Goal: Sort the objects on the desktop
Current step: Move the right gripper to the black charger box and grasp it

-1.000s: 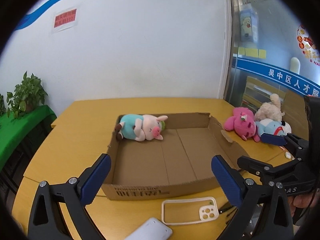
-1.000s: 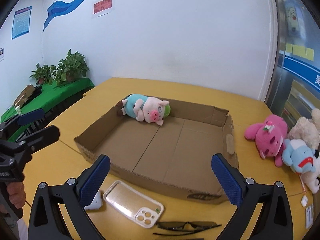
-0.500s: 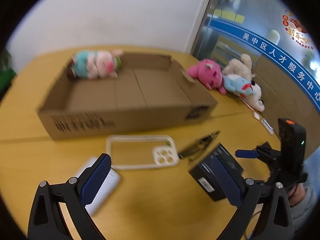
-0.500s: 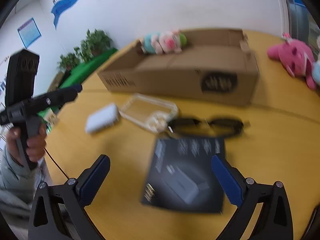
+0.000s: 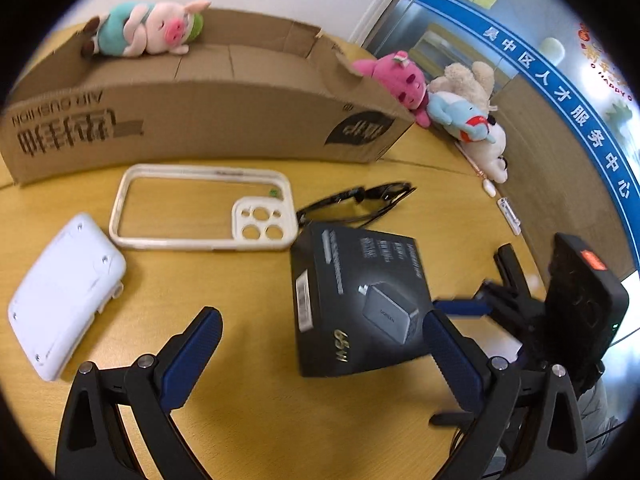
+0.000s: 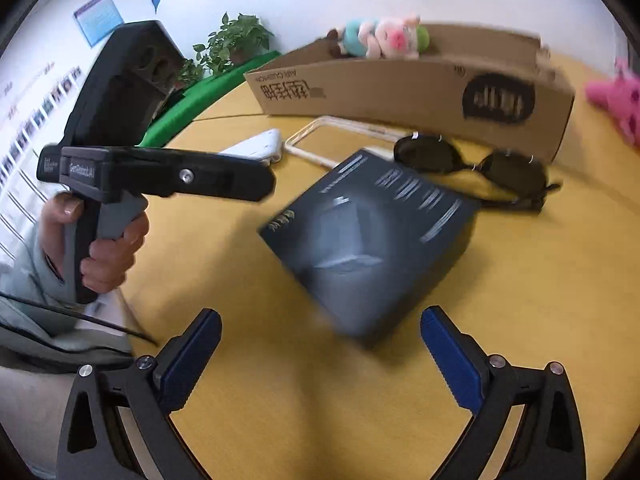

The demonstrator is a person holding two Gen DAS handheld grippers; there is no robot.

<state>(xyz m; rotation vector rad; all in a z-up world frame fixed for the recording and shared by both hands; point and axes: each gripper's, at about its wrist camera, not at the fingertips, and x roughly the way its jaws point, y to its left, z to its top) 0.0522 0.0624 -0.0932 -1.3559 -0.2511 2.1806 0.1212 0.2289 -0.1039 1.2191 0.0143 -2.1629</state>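
Both tools stand wide apart and hold nothing: the left gripper (image 5: 320,332) hangs over the yellow table (image 5: 248,400) with the black charger box (image 5: 360,296) just ahead of its right finger, and the right gripper (image 6: 320,332) faces the same box (image 6: 372,240) from the near side, apart from it. The box lies flat on the table, near the middle. Just beyond it lie dark sunglasses (image 5: 356,204), and to their left a clear phone case (image 5: 204,208), then a white flat device (image 5: 64,292) at the near left. Farther back sits an open cardboard box (image 5: 200,120) with a pig plush (image 5: 148,30) in its far left corner. Right of it, three plush toys (image 5: 444,104) lie on the table. A hand (image 6: 100,248) grips the left tool's handle.
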